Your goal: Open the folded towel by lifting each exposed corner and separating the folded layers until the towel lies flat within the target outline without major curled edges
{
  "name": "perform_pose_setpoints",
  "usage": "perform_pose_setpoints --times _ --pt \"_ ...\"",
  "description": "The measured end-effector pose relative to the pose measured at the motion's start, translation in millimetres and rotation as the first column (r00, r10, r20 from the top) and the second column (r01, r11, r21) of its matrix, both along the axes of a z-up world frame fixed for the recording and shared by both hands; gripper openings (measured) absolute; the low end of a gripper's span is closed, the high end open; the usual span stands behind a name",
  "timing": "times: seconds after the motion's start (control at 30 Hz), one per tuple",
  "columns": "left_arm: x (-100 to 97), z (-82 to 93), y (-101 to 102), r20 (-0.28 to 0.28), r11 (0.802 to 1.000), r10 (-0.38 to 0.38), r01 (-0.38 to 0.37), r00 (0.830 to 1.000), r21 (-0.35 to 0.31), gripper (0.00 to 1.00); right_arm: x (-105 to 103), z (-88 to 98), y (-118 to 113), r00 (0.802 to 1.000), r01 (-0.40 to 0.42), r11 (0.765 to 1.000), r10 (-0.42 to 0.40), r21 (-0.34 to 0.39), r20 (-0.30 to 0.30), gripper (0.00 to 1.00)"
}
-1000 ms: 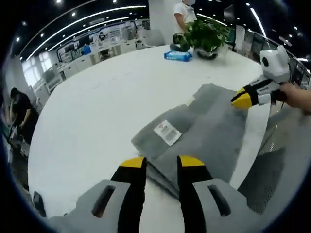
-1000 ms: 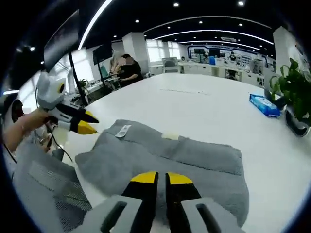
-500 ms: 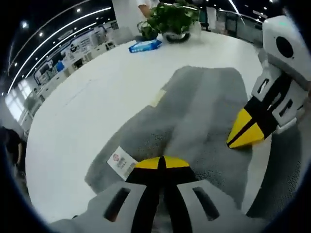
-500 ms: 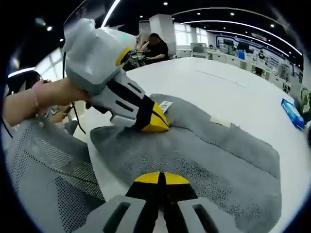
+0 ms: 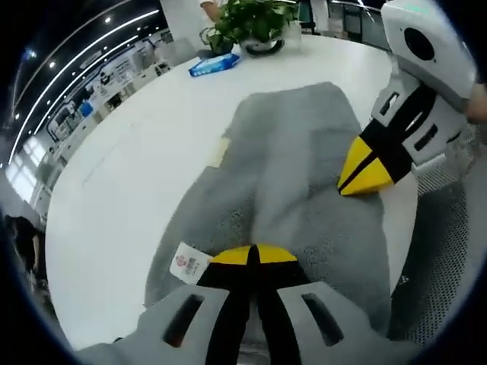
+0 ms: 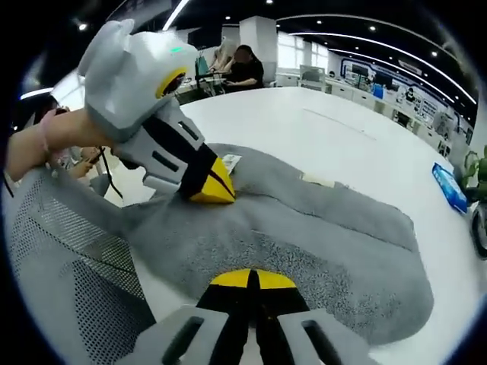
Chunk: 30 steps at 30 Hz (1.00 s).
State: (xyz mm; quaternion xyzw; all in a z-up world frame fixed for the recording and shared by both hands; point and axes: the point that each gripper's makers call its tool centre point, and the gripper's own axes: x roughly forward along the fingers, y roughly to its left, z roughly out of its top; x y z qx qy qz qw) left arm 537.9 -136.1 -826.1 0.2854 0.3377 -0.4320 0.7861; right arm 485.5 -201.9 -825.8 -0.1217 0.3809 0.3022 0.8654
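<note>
The grey towel (image 5: 297, 144) lies folded on the white table (image 5: 129, 175), with a white label (image 5: 188, 263) at its near left corner and a beige tag (image 5: 221, 151) on its far edge. My left gripper (image 5: 253, 254) is shut on the towel's near edge; in the right gripper view its yellow tip (image 6: 210, 188) pinches the towel (image 6: 327, 236) beside the label (image 6: 228, 160). My right gripper (image 6: 252, 277) is shut on the same near edge further along, and it enters the left gripper view (image 5: 364, 170) from the right. The cloth bulges slightly between the two grips.
A blue tissue pack (image 5: 214, 65) and a potted plant (image 5: 255, 19) stand at the table's far side. A mesh chair (image 6: 68, 281) sits at the near edge under my hands. A person (image 6: 245, 65) sits at a desk beyond the table.
The left jaws were apart a second ago and are now shut. Both grippers came down onto the towel's near edge, closer together, and the edge has risen a little.
</note>
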Motion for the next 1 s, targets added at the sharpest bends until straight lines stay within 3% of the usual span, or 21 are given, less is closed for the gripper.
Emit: perform_pose_setpoints --times 0.33,0.57,1.0 --pt "-24.2 -0.9 -12.9 -0.053 0.998 -0.056 0.055 0.997 -0.019 0.01 11.0 -0.8 -25.4 0.998 0.056 0.996 -0.054 -0.063 0.024 0.0" --pt "-35.1 -1.4 -24.2 -0.062 0.996 -0.089 0.088 0.994 -0.022 0.01 18.5 -2.4 -35.0 0.997 0.071 0.992 -0.066 -0.105 0.046 0.0" --pt "-52.9 -1.8 -43.7 -0.128 0.986 -0.133 0.119 0.983 -0.115 0.01 34.0 -4.0 -46.4 0.993 0.079 0.985 -0.063 -0.156 0.103 0.0"
